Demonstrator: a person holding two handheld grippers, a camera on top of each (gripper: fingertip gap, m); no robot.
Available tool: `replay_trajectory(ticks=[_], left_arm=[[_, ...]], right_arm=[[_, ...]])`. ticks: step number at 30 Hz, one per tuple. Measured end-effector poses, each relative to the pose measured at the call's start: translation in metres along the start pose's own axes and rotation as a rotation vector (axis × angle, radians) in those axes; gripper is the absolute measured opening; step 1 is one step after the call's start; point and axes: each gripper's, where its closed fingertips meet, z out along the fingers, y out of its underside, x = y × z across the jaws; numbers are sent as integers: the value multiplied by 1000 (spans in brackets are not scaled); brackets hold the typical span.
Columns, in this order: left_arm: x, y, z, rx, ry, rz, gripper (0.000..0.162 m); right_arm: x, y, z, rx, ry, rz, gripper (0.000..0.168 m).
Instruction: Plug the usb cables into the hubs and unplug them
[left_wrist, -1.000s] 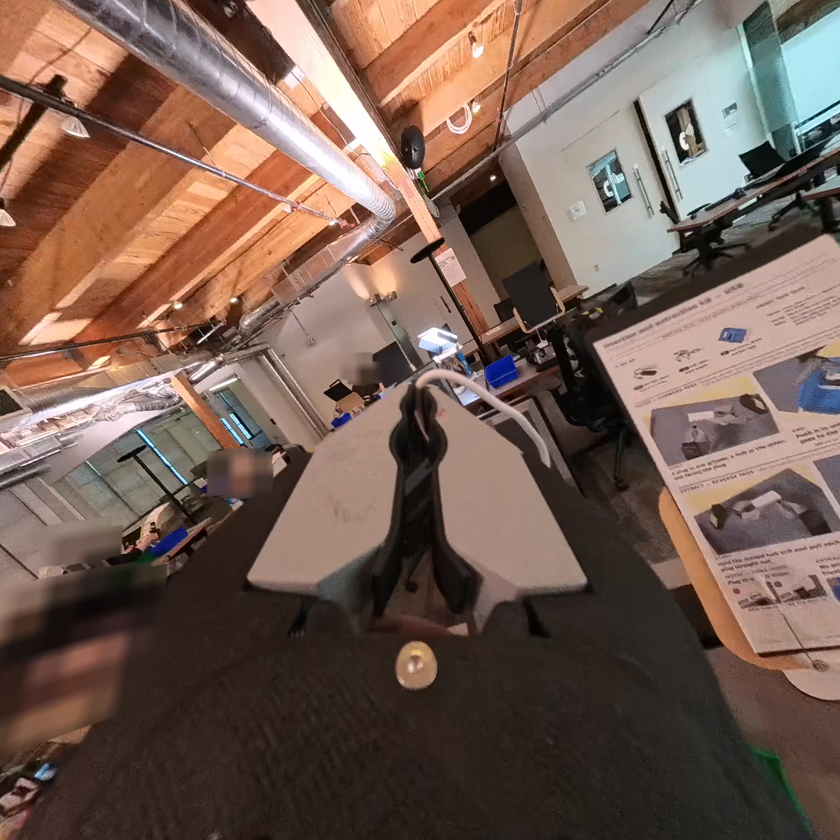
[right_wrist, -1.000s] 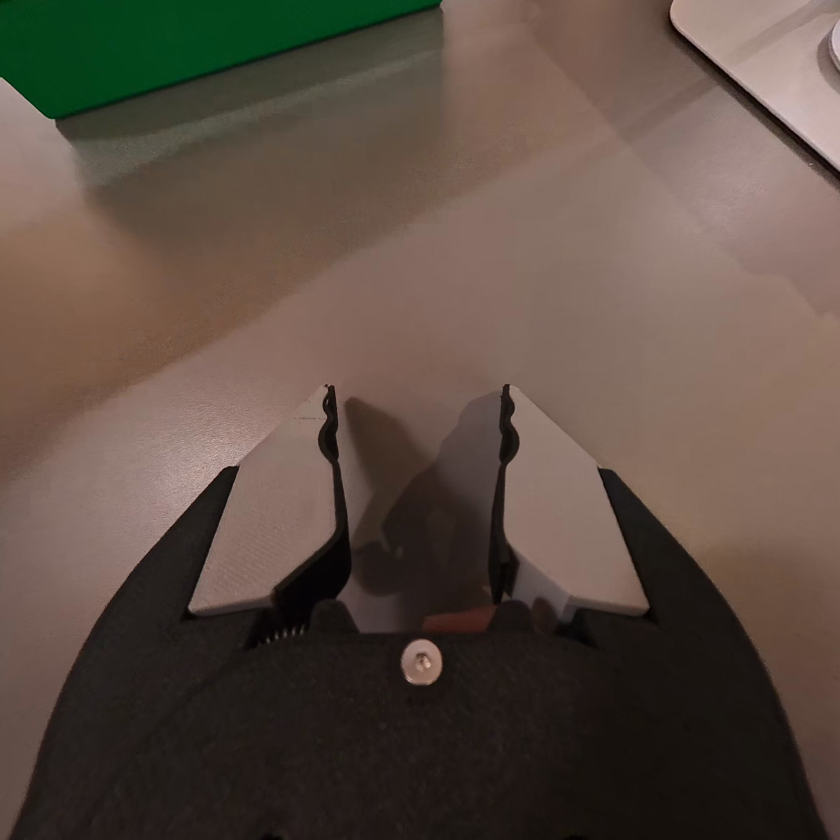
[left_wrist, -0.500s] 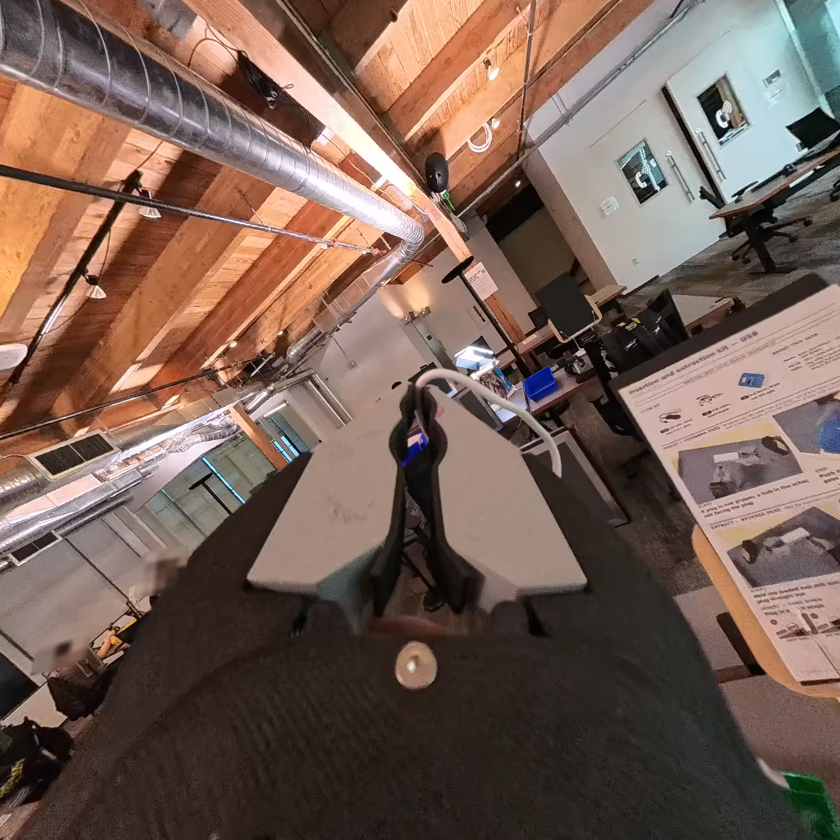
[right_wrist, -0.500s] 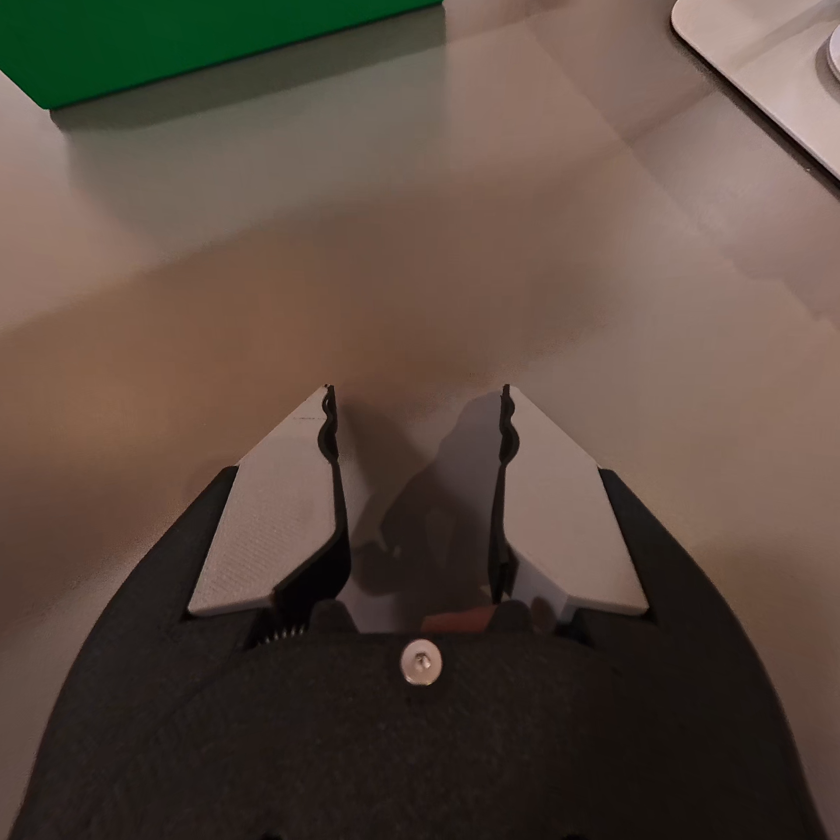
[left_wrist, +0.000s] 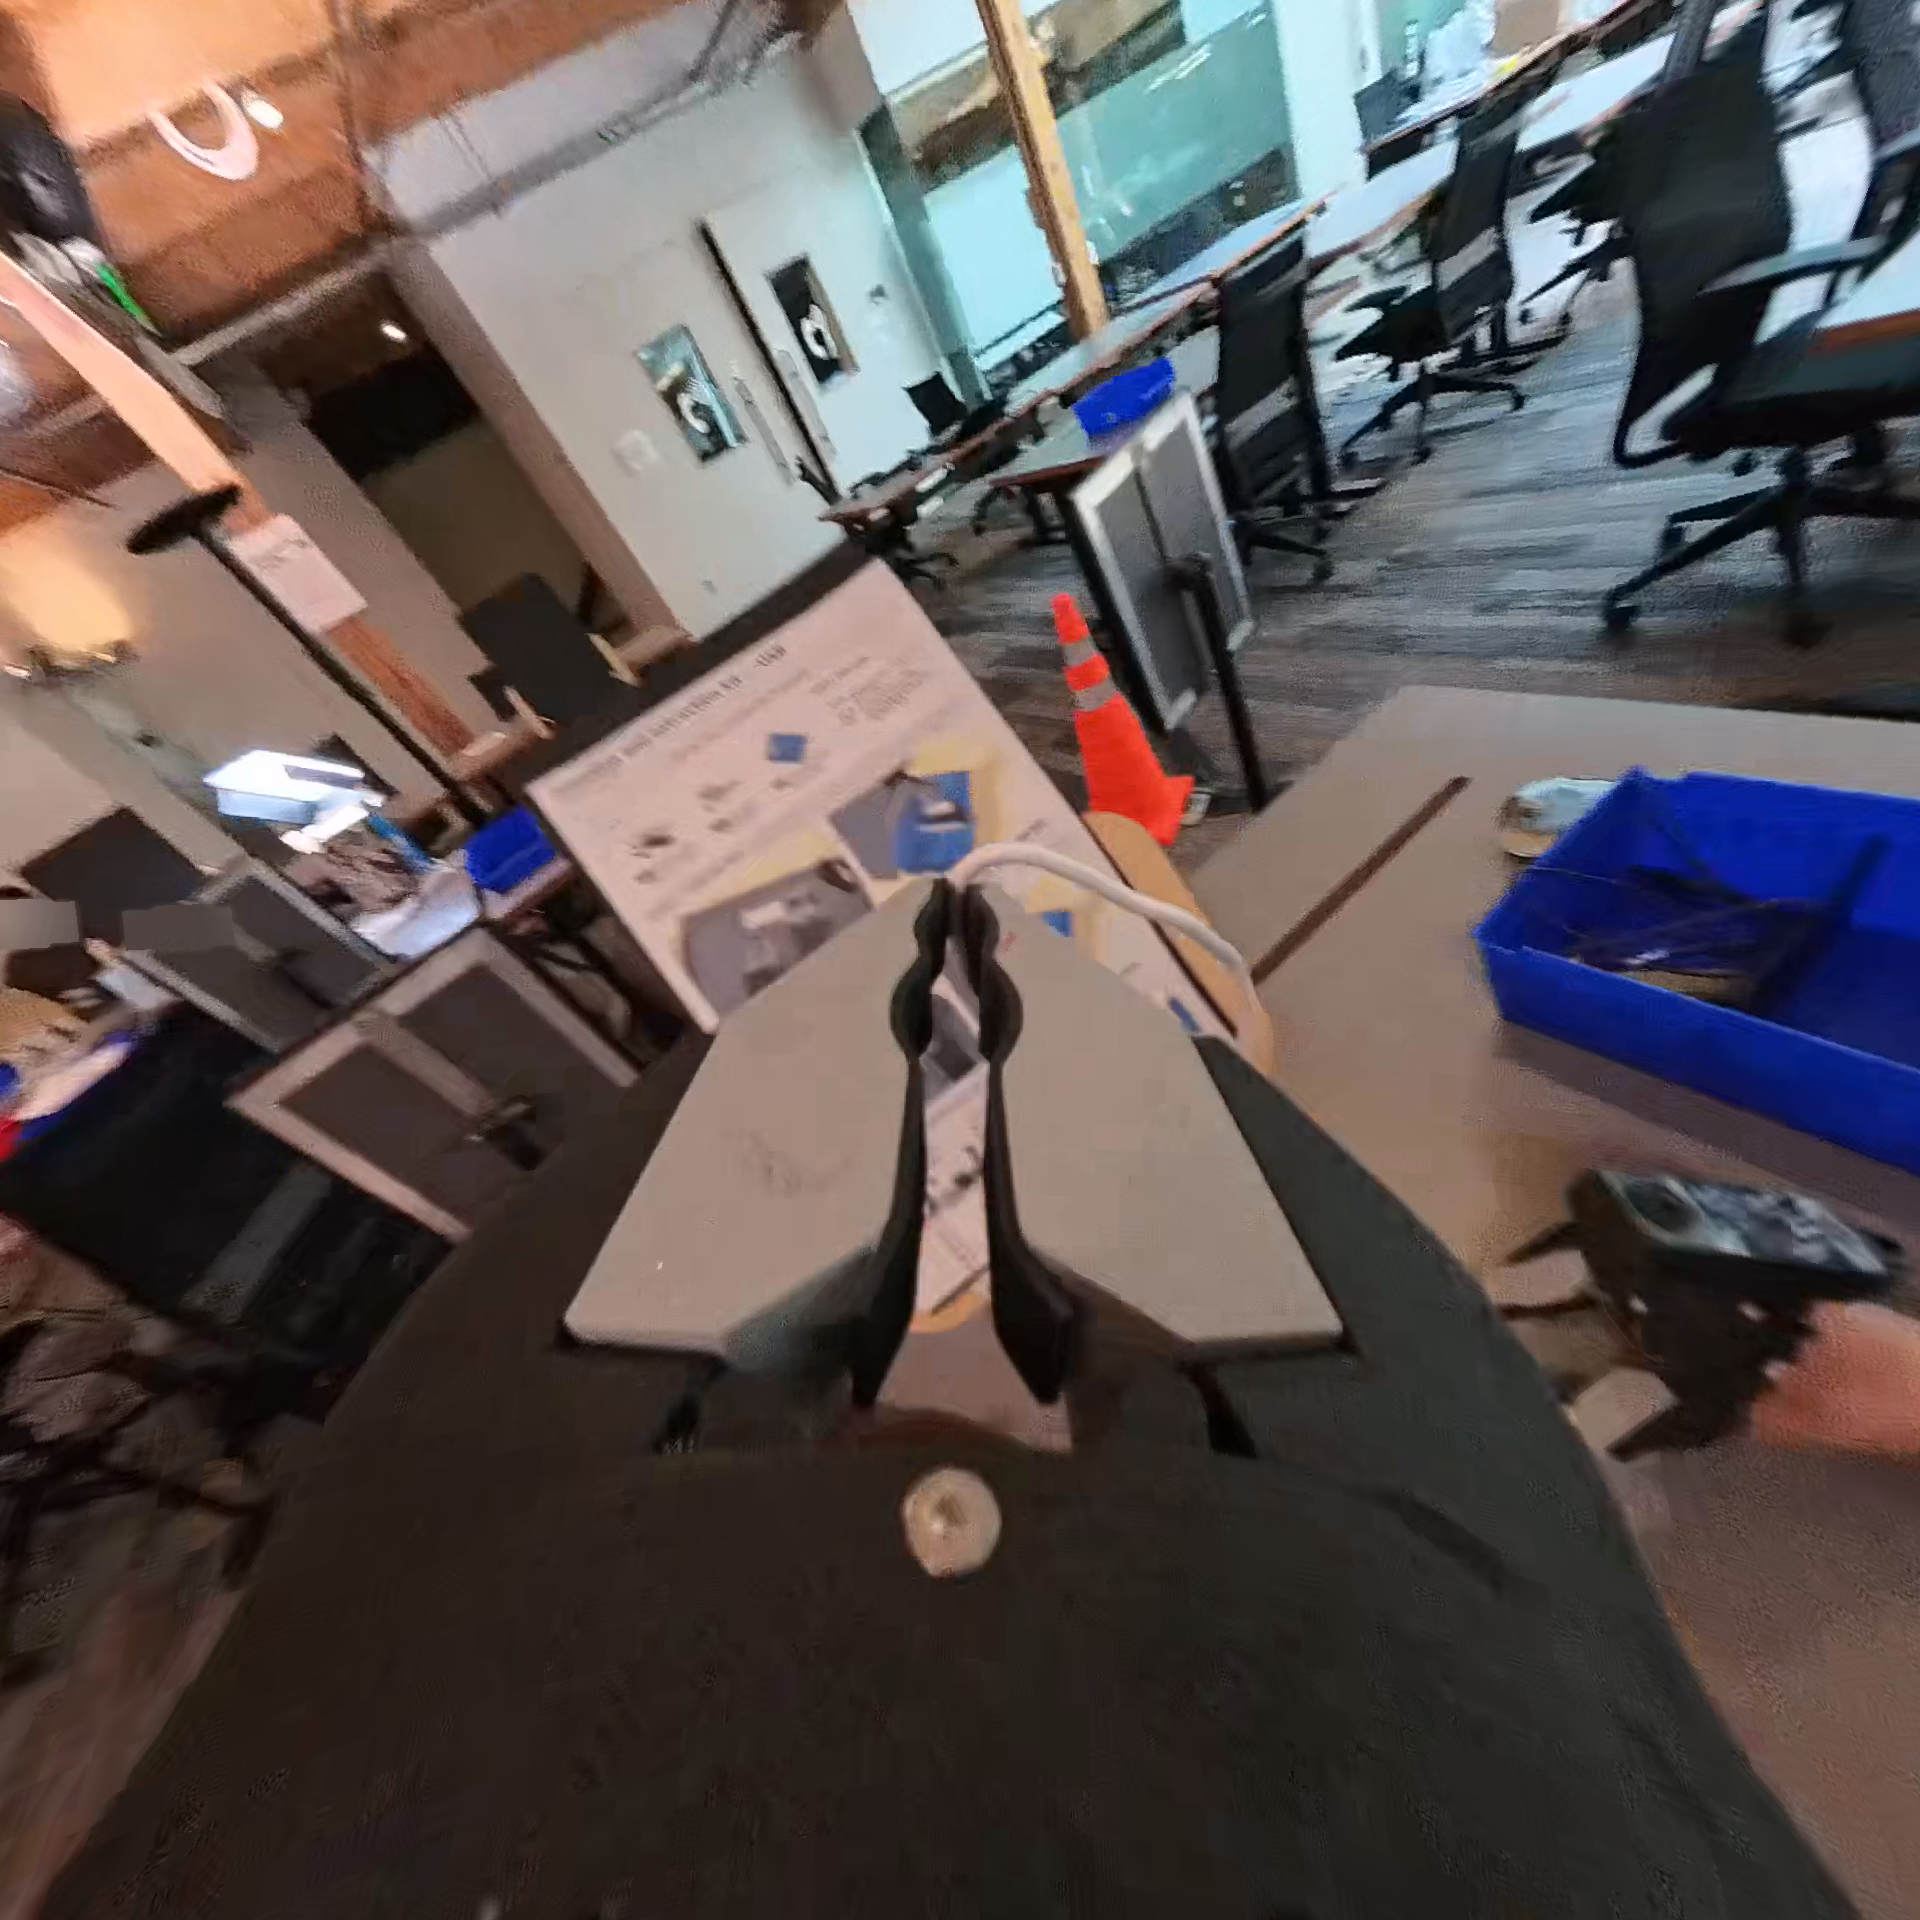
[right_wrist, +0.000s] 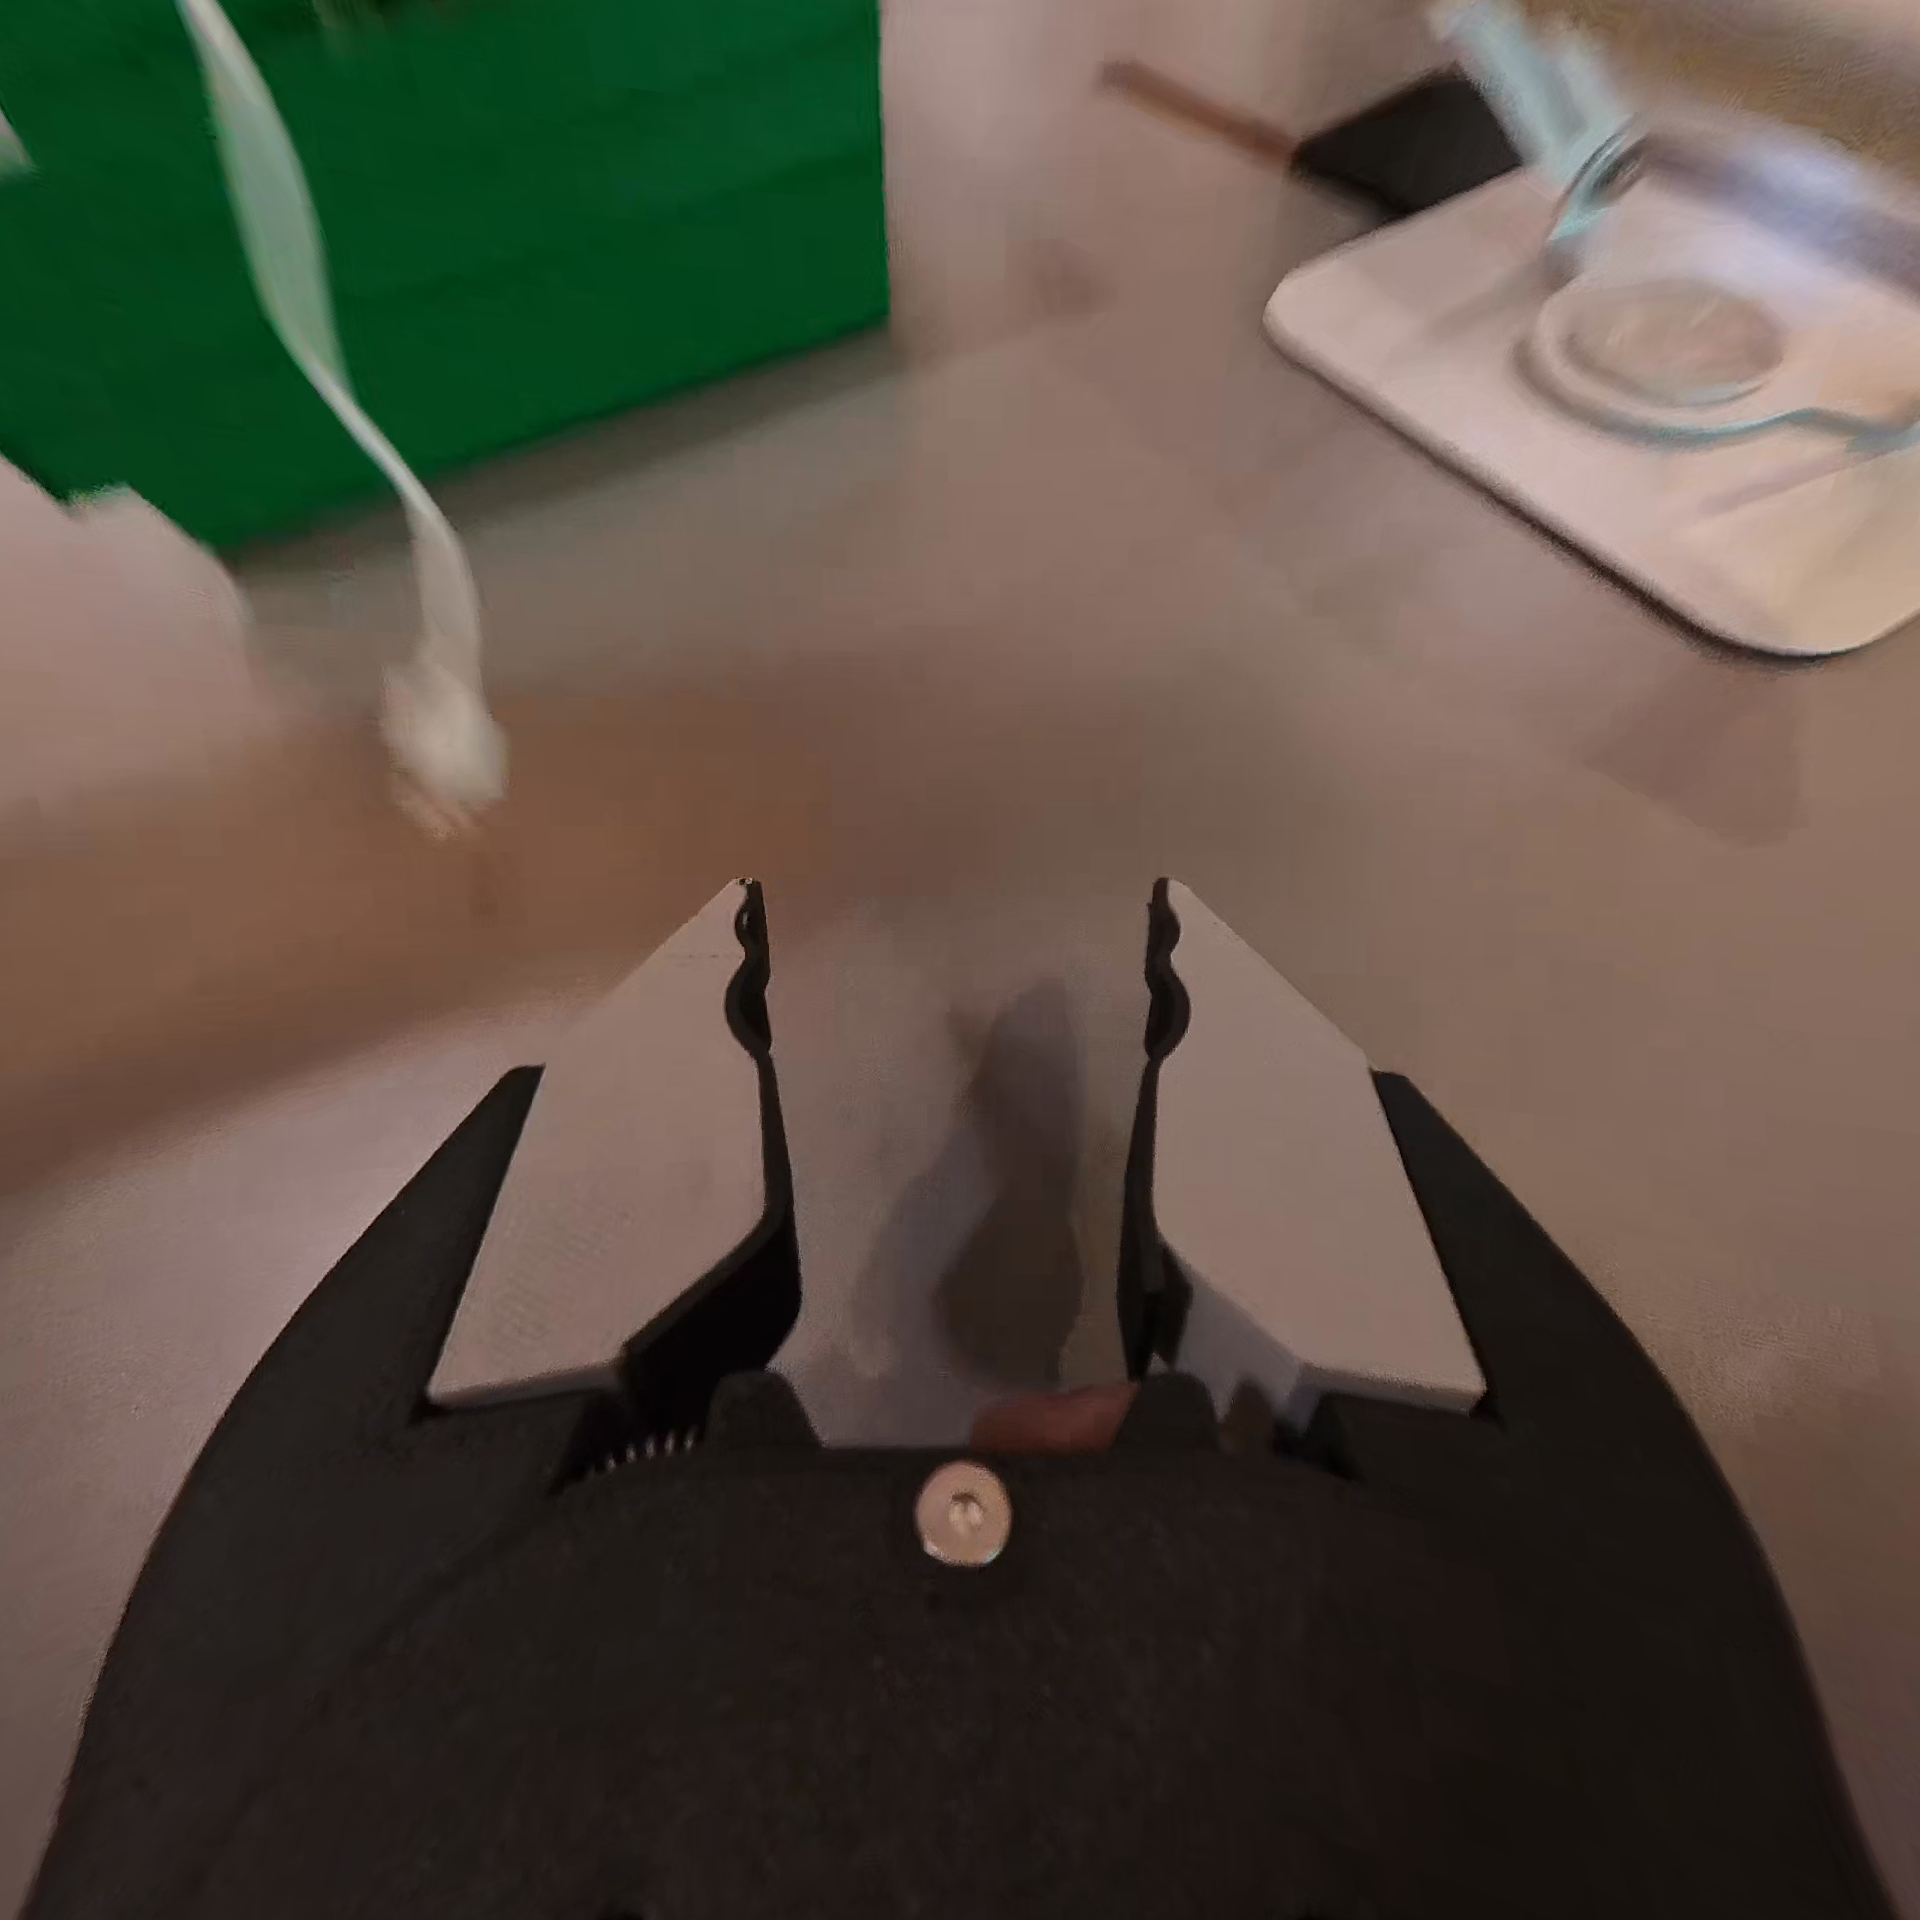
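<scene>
My left gripper (left_wrist: 956, 896) is shut on a white USB cable (left_wrist: 1122, 896), pinched at the fingertips. The cable arcs off to the right and drops behind the right finger. In the right wrist view the same cable (right_wrist: 312, 343) hangs down blurred at the left, with its white plug (right_wrist: 442, 743) dangling just above the grey table (right_wrist: 1143, 727). My right gripper (right_wrist: 956, 894) is open and empty, low over the table, with the plug ahead and to its left. The right gripper (left_wrist: 1745, 1278) also shows at the right of the left wrist view. No hub is in view.
A green bin (right_wrist: 582, 208) stands at the far left and a white flat base (right_wrist: 1434, 436) with a round disc at the far right. A blue bin (left_wrist: 1662, 1018), a printed instruction board (left_wrist: 790, 790), an orange cone (left_wrist: 1117, 738) and office chairs lie beyond. Spacing between my two grippers at the tips: around 45 centimetres.
My left gripper has swung down from facing the ceiling to facing the table and room, still holding the cable. The hanging cable and plug have come into the right view, which shifted.
</scene>
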Motion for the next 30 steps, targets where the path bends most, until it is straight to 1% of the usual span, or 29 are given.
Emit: replay_trajectory(ticks=[2, 4, 6, 8, 9, 11, 12, 14, 16, 18, 19, 20, 21, 22, 23, 24, 25, 26, 27, 28, 30], left_arm=[[36, 53, 19, -30, 93, -66, 0], [70, 111, 38, -88, 150, -70, 0], [111, 175, 54, -180, 237, -97, 0], [153, 236, 63, -275, 324, -130, 1], [172, 262, 65, -321, 351, -137, 8], [196, 299, 64, -384, 377, -132, 34], [202, 309, 61, -397, 394, -127, 45], [198, 306, 54, -367, 414, -156, 53], [175, 285, 43, -302, 432, -221, 58], [145, 251, 24, -193, 492, -280, 60], [133, 237, 11, -151, 546, -283, 60], [118, 226, 1, -130, 565, -264, 63], [94, 218, -5, -107, 519, -238, 64], [66, 212, -7, -76, 435, -217, 58], [40, 212, -9, -56, 359, -192, 48], [18, 217, -8, -65, 303, -163, 40], [0, 234, -3, -115, 260, -139, 37], [-15, 257, 3, -196, 233, -114, 38], [-24, 287, 10, -290, 223, -88, 44], [-29, 316, 17, -380, 232, -75, 47], [-23, 372, 26, -553, 327, -87, 48]], right_arm=[[13, -22, -22, 134, -8, 96, 72], [32, -34, -41, 235, 15, 172, 72], [47, -34, -48, 255, 64, 192, 71], [52, -25, -44, 214, 99, 180, 70], [52, -21, -40, 192, 106, 170, 70], [47, -16, -33, 157, 108, 144, 70], [44, -14, -29, 142, 107, 131, 70], [40, -9, -24, 113, 111, 105, 70], [38, -5, -20, 88, 116, 85, 70], [36, -3, -17, 73, 106, 88, 70], [34, -2, -17, 71, 93, 95, 70], [31, -3, -17, 72, 79, 102, 70], [29, -4, -17, 76, 68, 106, 70], [27, -5, -17, 80, 63, 105, 70], [26, -5, -17, 81, 61, 102, 70], [24, -5, -16, 79, 60, 96, 70], [23, -5, -16, 76, 60, 91, 70], [22, -4, -14, 71, 59, 86, 70], [21, -2, -13, 63, 57, 81, 70], [21, 0, -11, 53, 56, 78, 70], [21, 4, -7, 34, 55, 81, 70]])
